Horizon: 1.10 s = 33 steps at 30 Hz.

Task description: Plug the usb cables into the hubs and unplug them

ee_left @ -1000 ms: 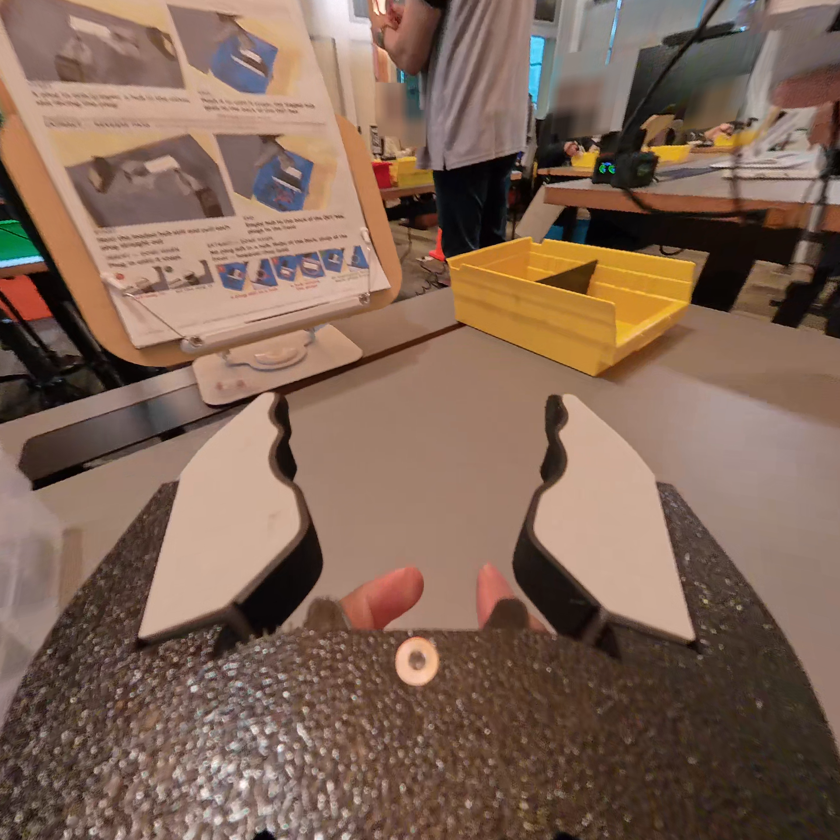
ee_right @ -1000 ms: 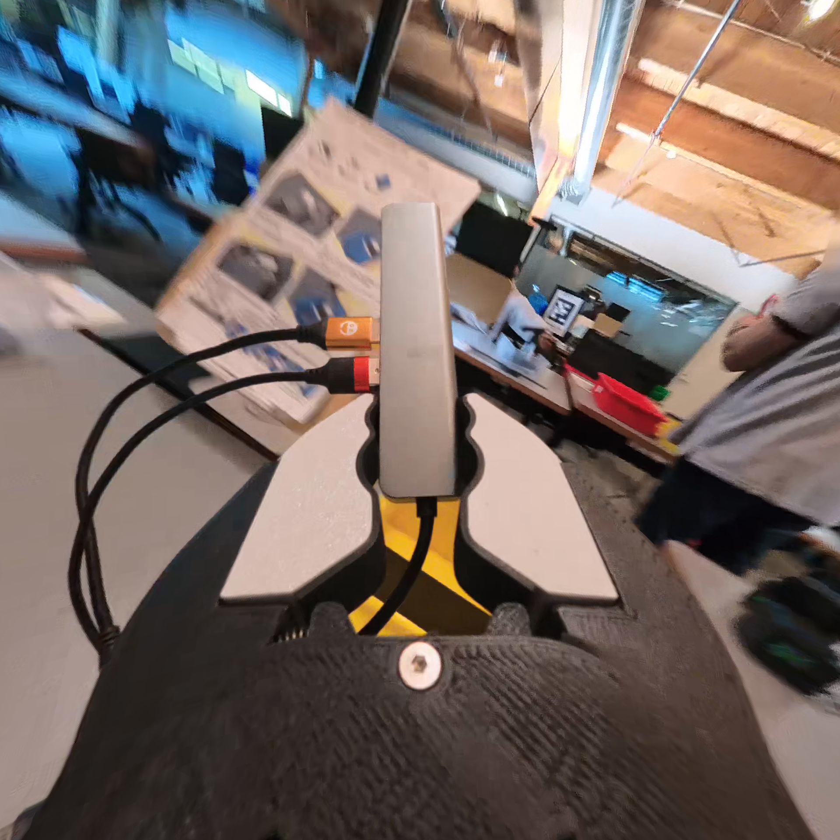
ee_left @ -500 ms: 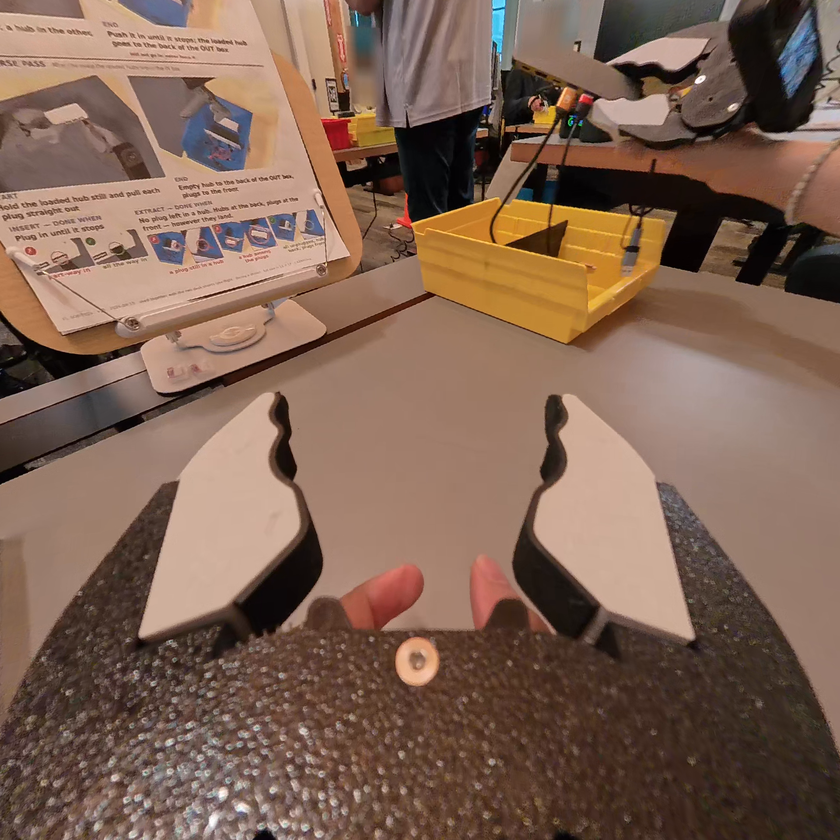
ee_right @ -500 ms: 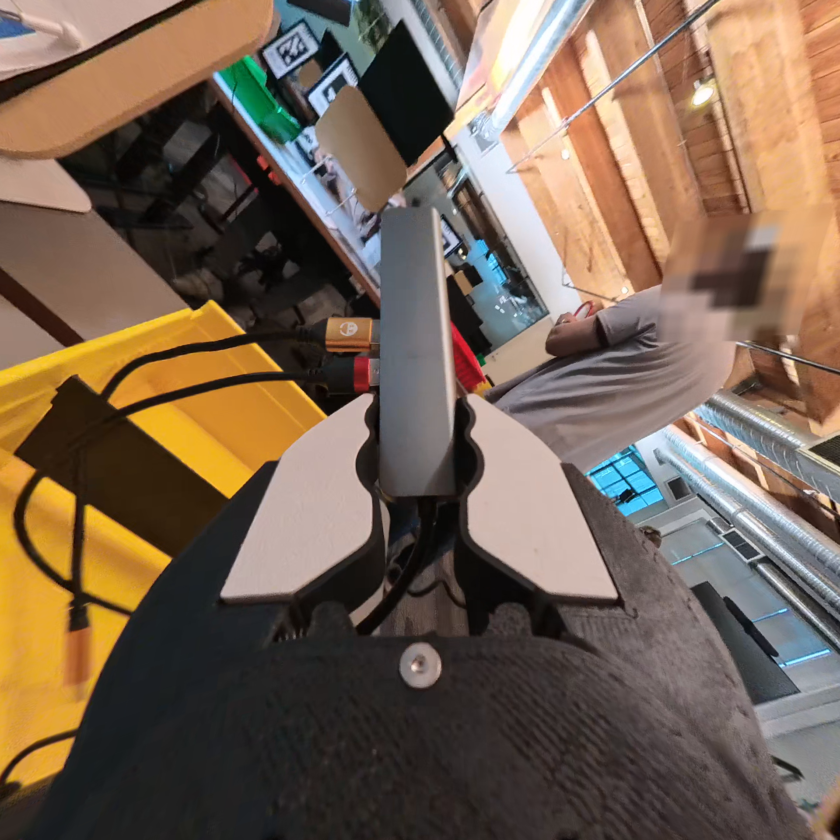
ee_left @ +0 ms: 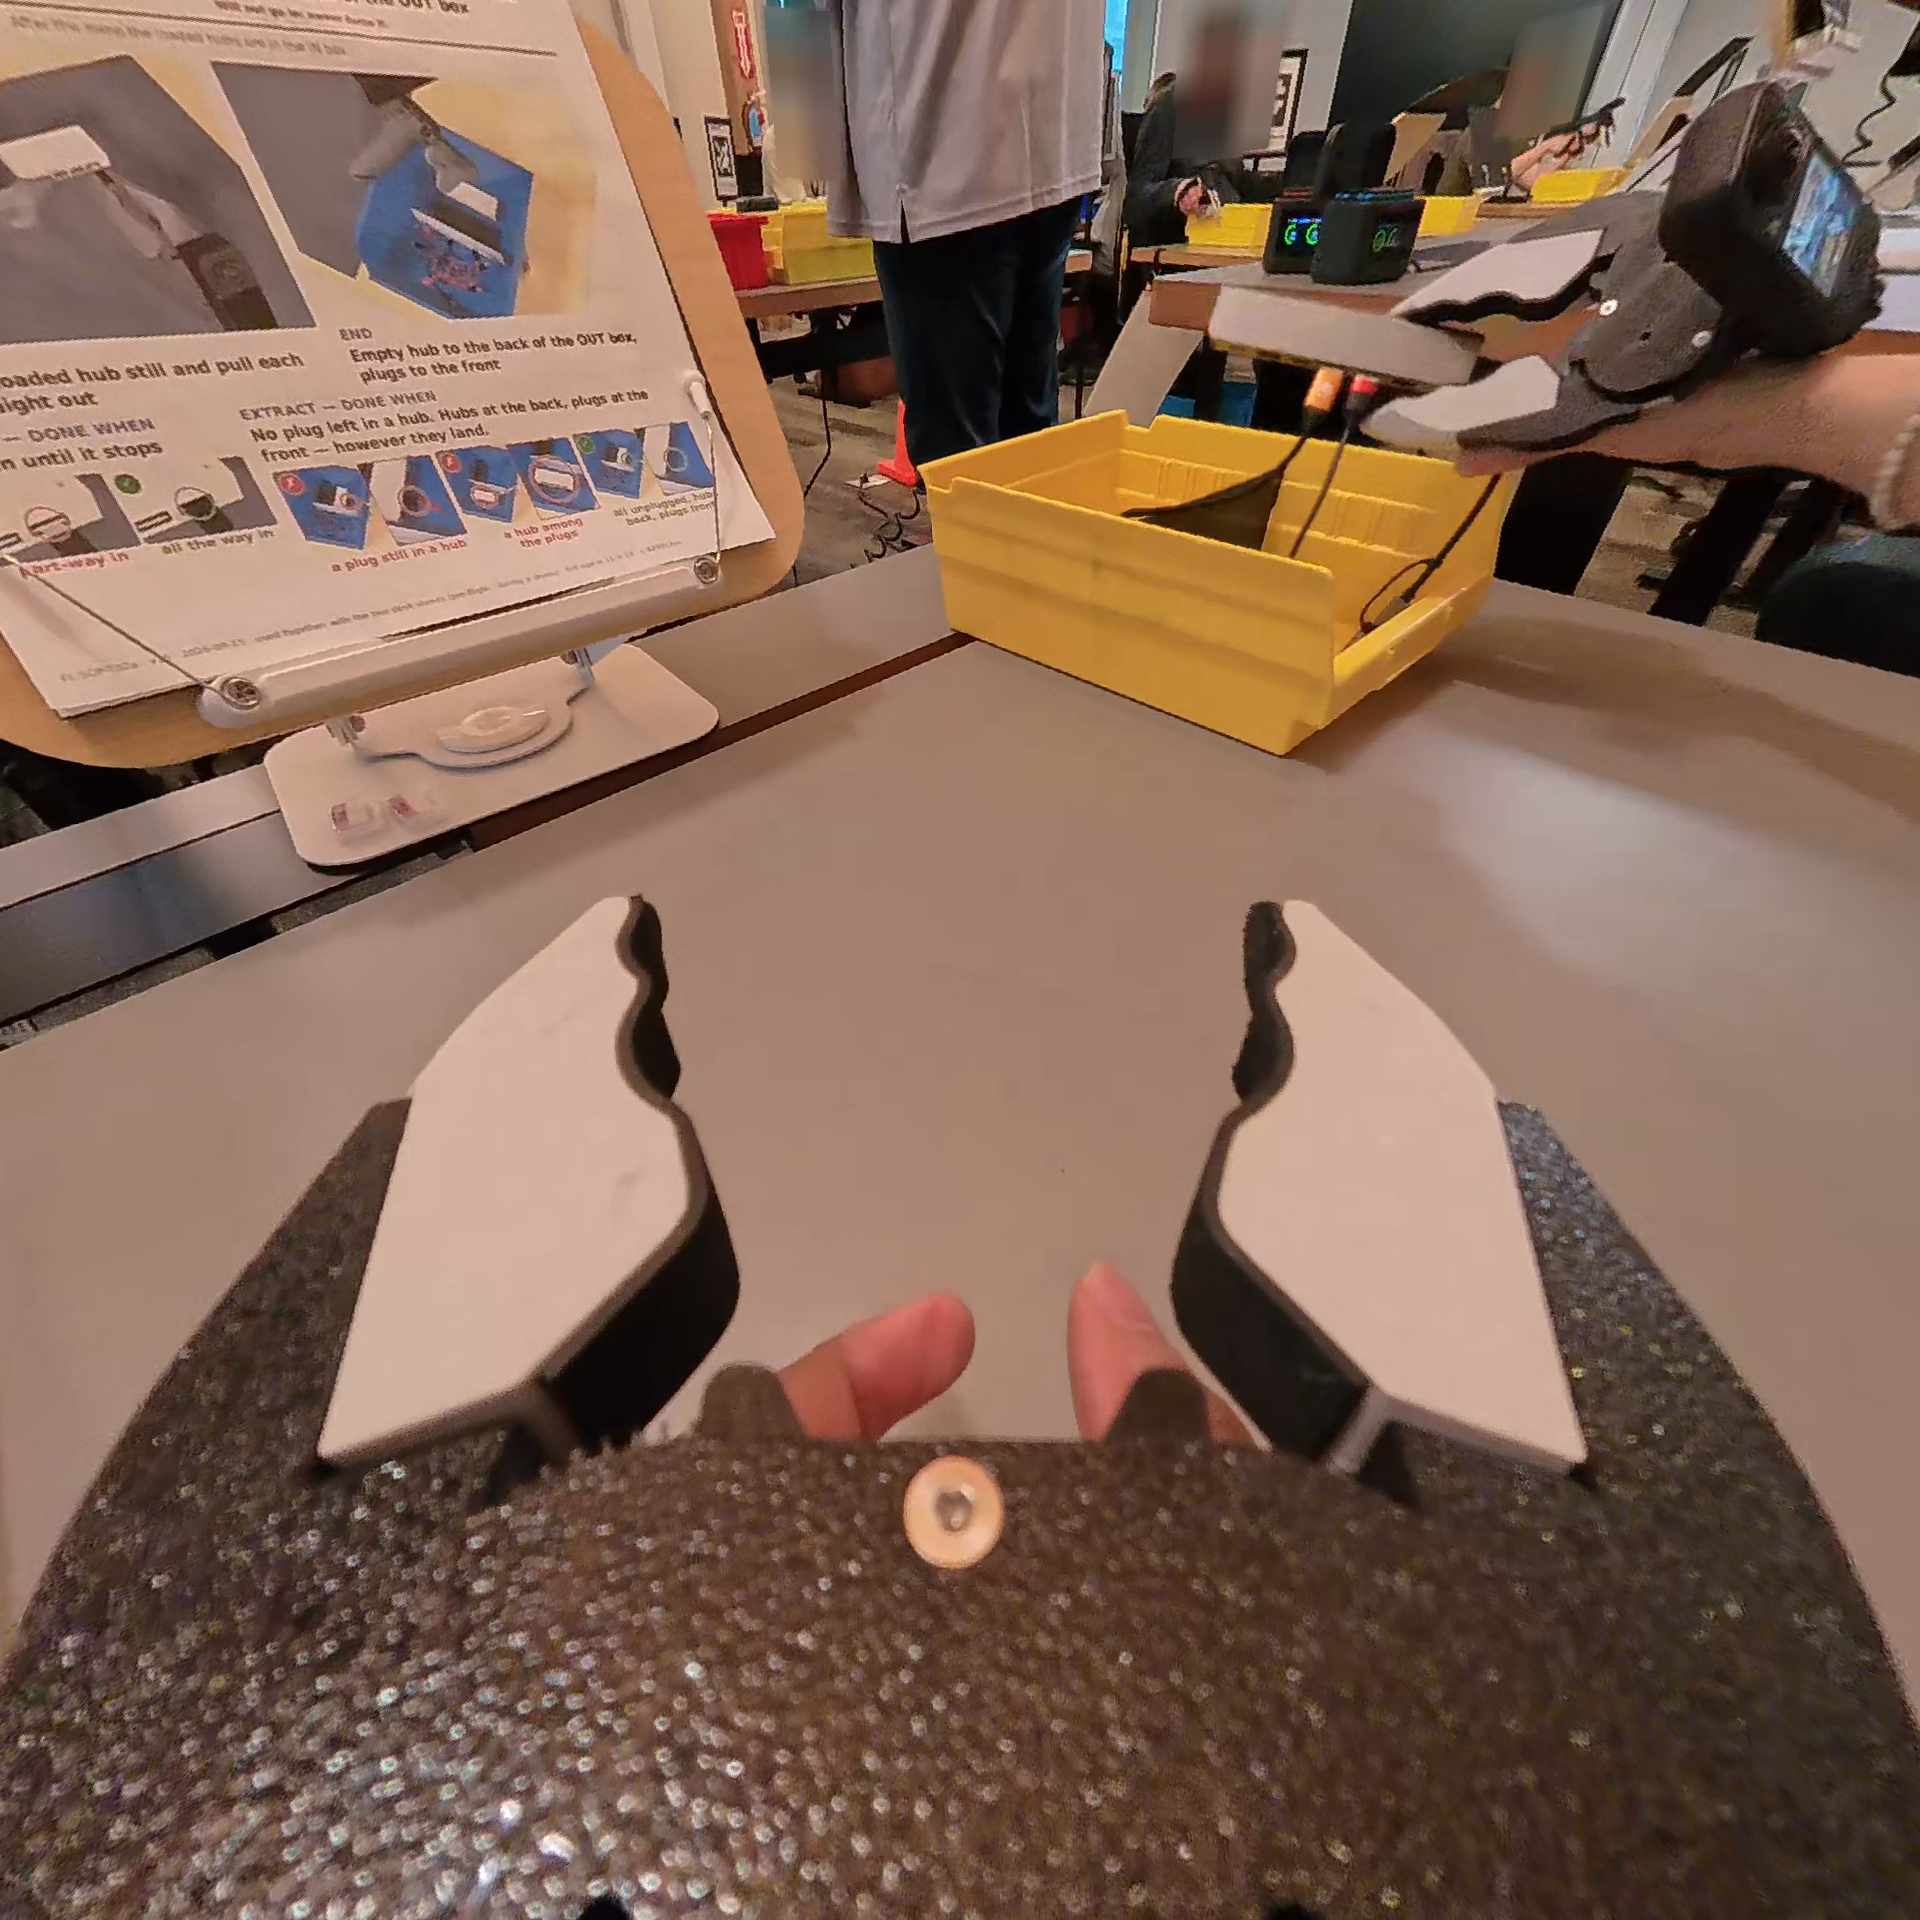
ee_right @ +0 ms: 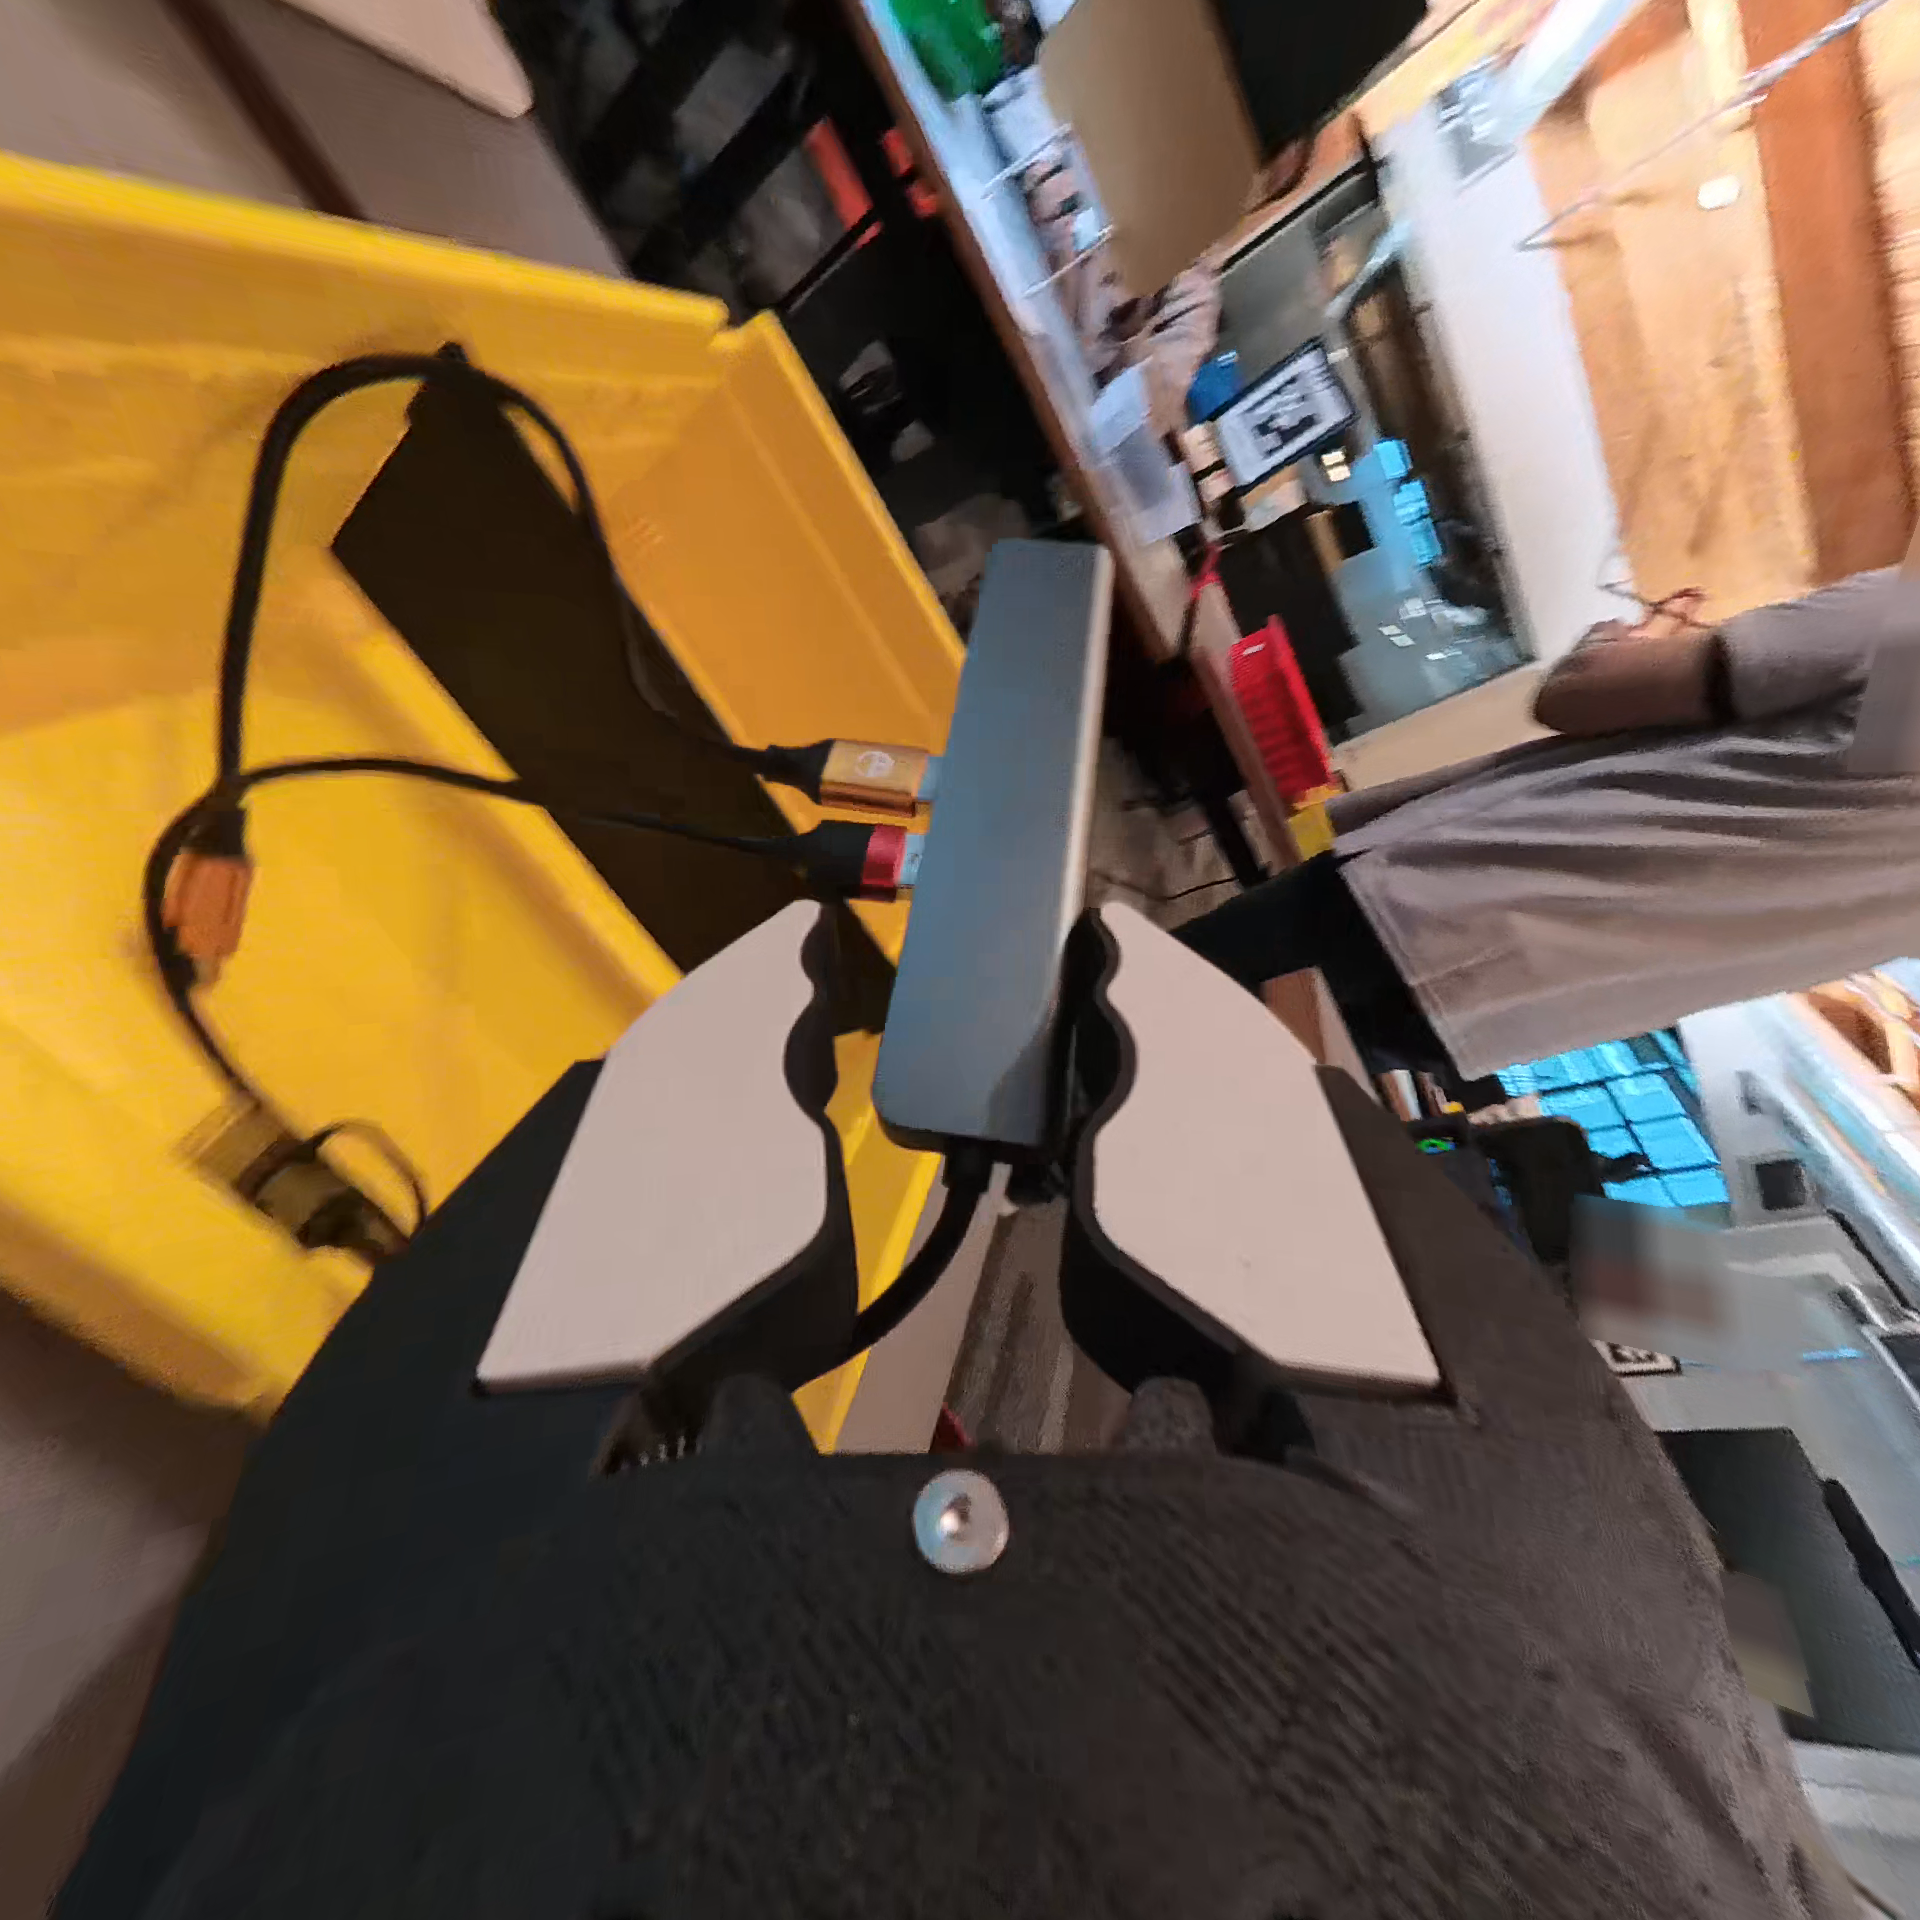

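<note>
Left gripper (ee_left: 951, 997) is sitting low in the lower half of the left wrist view, its fingers spread wide with nothing but bare grey table (ee_left: 1039, 810) showing between them; two fingertips of the holding hand (ee_left: 883, 1361) are peeking out just above the body screw. Right gripper (ee_right: 956, 997) is appearing in the centre of the right wrist view, and its state is uncertain: the grey hub (ee_right: 997, 831) is lying between the fingers, leaning toward the right one, with a gap showing on the left side, so I cannot tell whether it is being pinched or let go. The same gripper is showing at the upper right of the left wrist view, hanging above the yellow bin (ee_left: 1143, 582) with the hub sticking out to the left. Two cables are sitting plugged into the hub's side: one with a gold plug (ee_right: 868, 774), one with a red plug (ee_right: 883, 862). Their black leads are trailing down into the bin at the left of the right wrist view, where an orange plug (ee_right: 203, 904) is dangling over the bin floor beside a black divider (ee_right: 540, 644). An instruction sheet on a stand (ee_left: 343, 343) is occupying the upper left of the left wrist view. A person in a grey shirt (ee_left: 966, 104) is standing behind the table, top centre.
</note>
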Motion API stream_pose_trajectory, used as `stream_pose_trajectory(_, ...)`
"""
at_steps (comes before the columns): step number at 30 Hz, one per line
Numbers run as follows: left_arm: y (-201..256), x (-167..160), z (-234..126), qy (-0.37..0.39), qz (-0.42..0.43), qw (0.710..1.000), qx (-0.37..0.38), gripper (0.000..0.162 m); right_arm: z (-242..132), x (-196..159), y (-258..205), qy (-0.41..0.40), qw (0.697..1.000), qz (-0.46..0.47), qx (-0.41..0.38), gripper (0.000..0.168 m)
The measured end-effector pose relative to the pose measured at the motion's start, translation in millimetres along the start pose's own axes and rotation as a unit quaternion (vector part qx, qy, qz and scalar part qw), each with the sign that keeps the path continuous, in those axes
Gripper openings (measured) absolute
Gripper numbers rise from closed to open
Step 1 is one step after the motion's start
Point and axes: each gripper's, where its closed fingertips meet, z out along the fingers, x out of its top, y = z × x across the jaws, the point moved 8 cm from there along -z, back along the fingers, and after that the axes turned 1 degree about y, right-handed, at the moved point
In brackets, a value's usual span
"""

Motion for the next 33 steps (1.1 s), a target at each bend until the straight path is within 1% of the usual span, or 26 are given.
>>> stream_pose_trajectory(3, 1, -2, 1, -0.002, -0.004, 1.0, -0.003, 0.105, -4, -8, -6, -0.05, 0.995, -0.002, 0.09, 0.052)
stream_pose_trajectory(4, 1, -2, 1, -0.003, -0.005, 1.0, -0.004, 0.105, -3, -12, -9, -0.076, 0.991, -0.008, 0.11, 0.058)
stream_pose_trajectory(6, 3, -2, 2, -0.003, -0.003, 1.0, -0.006, 0.105, -2, -15, -9, -0.106, 0.987, -0.035, 0.117, 0.058)
stream_pose_trajectory(7, 4, -2, 2, -0.003, -0.001, 1.0, -0.006, 0.105, -2, -12, -7, -0.096, 0.988, -0.03, 0.113, 0.058)
stream_pose_trajectory(10, 5, -1, 1, -0.007, 0.005, 1.0, -0.007, 0.105, -5, 0, 5, -0.039, 0.987, 0.087, 0.133, 0.064)
stream_pose_trajectory(12, 6, 0, 0, -0.006, 0.006, 1.0, -0.008, 0.105, -8, 1, 12, -0.032, 0.975, 0.144, 0.164, 0.065)
stream_pose_trajectory(15, 5, 1, 0, -0.006, 0.004, 1.0, -0.01, 0.105, -13, -9, 26, -0.097, 0.978, 0.128, 0.13, 0.062)
stream_pose_trajectory(16, 5, 1, 0, -0.006, 0.004, 1.0, -0.01, 0.105, -14, -14, 30, -0.122, 0.979, 0.126, 0.109, 0.055)
stream_pose_trajectory(17, 5, 1, 0, -0.005, 0.004, 1.0, -0.01, 0.105, -15, -20, 31, -0.147, 0.976, 0.131, 0.093, 0.054)
stream_pose_trajectory(20, 6, 0, 1, -0.006, 0.001, 1.0, -0.017, 0.104, -12, -28, 14, -0.173, 0.96, 0.167, 0.144, 0.054)
stream_pose_trajectory(22, 8, -2, 3, -0.011, 0.003, 1.0, -0.02, 0.104, -5, -27, 8, -0.173, 0.963, 0.155, 0.137, 0.049)
stream_pose_trajectory(25, 10, -4, 4, -0.017, 0.007, 1.0, -0.023, 0.104, 14, -29, 9, -0.207, 0.968, 0.103, 0.1, 0.048)
stream_pose_trajectory(28, 9, -6, 5, -0.022, 0.008, 0.999, -0.022, 0.104, 32, -35, 6, -0.244, 0.961, 0.074, 0.112, 0.048)
stream_pose_trajectory(31, 6, -7, 5, -0.025, 0.007, 0.999, -0.018, 0.104, 42, -39, 6, -0.255, 0.955, 0.078, 0.132, 0.047)
stream_pose_trajectory(33, 5, -7, 5, -0.024, 0.005, 1.0, -0.017, 0.104, 44, -39, 5, -0.254, 0.953, 0.081, 0.143, 0.04)
